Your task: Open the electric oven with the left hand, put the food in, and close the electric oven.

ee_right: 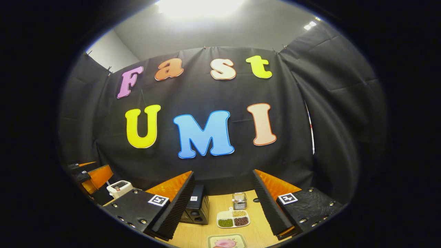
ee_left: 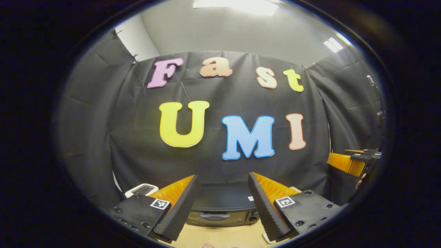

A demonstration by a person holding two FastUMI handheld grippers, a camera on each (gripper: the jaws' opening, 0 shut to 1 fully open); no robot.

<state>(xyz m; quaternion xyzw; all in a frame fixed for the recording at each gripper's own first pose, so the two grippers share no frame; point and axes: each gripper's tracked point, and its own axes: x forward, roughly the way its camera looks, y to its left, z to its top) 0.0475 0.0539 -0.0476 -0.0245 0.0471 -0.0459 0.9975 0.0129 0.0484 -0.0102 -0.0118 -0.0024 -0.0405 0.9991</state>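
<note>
Left claw (ee_left: 222,210) wide open, empty — right claw (ee_right: 222,208) likewise

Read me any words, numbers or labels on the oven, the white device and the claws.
Sticker on the oven: too small to read.
White device: markings blurred, unreadable.
Square tags on the left claw and right claw: coded patterns, no words.
</note>
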